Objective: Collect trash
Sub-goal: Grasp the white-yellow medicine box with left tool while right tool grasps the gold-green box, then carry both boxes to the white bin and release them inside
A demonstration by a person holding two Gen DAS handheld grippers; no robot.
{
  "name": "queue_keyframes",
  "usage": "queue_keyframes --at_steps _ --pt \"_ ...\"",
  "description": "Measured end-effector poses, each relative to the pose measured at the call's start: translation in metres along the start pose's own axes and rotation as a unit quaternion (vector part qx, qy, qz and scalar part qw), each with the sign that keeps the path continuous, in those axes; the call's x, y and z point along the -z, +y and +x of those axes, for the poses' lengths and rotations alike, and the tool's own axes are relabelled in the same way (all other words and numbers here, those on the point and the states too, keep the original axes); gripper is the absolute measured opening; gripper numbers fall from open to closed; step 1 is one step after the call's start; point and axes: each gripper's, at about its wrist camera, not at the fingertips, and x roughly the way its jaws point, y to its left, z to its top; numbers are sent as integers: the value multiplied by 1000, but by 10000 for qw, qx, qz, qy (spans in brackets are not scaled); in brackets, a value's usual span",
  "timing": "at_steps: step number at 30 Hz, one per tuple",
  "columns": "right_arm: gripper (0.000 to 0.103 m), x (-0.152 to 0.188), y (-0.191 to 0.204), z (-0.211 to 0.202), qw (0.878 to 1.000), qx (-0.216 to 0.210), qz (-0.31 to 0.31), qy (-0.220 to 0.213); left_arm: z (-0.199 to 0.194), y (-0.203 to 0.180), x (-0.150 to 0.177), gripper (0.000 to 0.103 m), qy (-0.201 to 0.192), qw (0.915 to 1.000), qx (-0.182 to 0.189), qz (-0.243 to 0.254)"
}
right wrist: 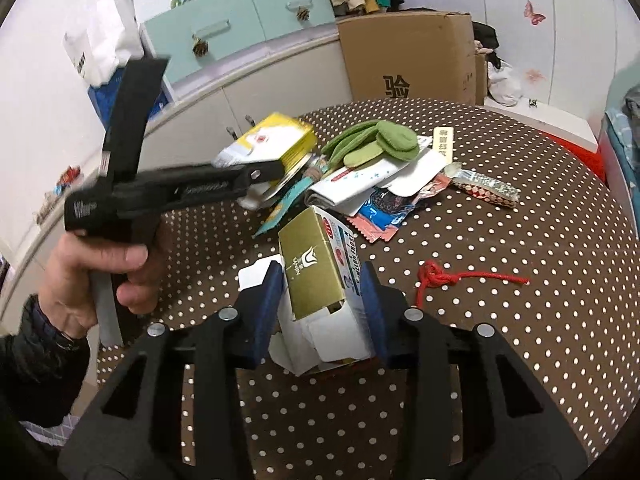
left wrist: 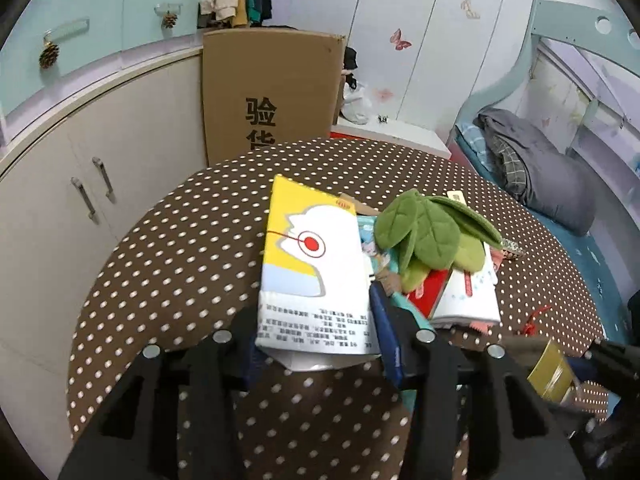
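Observation:
A yellow-and-white carton (left wrist: 312,256) sits between the blue pads of my left gripper (left wrist: 316,344), which is shut on its near end, lifted off the brown dotted tablecloth (left wrist: 180,240). The right wrist view shows that left gripper (right wrist: 262,176) from the side, gripping the same carton (right wrist: 276,140), with a person's hand (right wrist: 92,276) around its handle. My right gripper (right wrist: 320,312) is shut on a gold-and-white box (right wrist: 312,276) whose near flaps hang open. That box (left wrist: 550,372) also shows at the lower right in the left wrist view.
A pile lies mid-table: a green leaf-shaped cloth (right wrist: 372,144), white packets, a red-blue wrapper (right wrist: 380,216) and a patterned foil wrapper (right wrist: 488,190). A knotted red cord (right wrist: 440,278) lies to the right. A cardboard box (left wrist: 272,92), white cabinets (left wrist: 80,184) and a bed (left wrist: 540,184) surround the table.

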Motion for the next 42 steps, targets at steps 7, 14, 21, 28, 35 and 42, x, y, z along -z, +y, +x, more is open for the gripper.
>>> queue_keyframes --at_steps 7,14,21,28,35,42 --pt "38 -3 -13 -35 9977 -170 396 -517 -46 13 18 46 -356 9993 -46 -64" --pt "38 -5 -39 -81 9880 -342 969 -1150 -88 -11 22 46 -691 9975 102 63" --pt "38 1 -87 -133 9704 -404 1643 -1725 -110 -69 19 46 -926 9937 421 474" --pt "38 34 -144 -187 9537 443 2157 -2048 -108 -143 22 46 -917 9879 897 877" --pt "39 100 -215 -215 9299 1941 2608 -1718 -94 -217 30 46 -753 9794 1343 1307" --pt "39 169 -293 -178 9043 2394 3389 -1005 -73 -274 37 46 -506 9706 1657 1668"
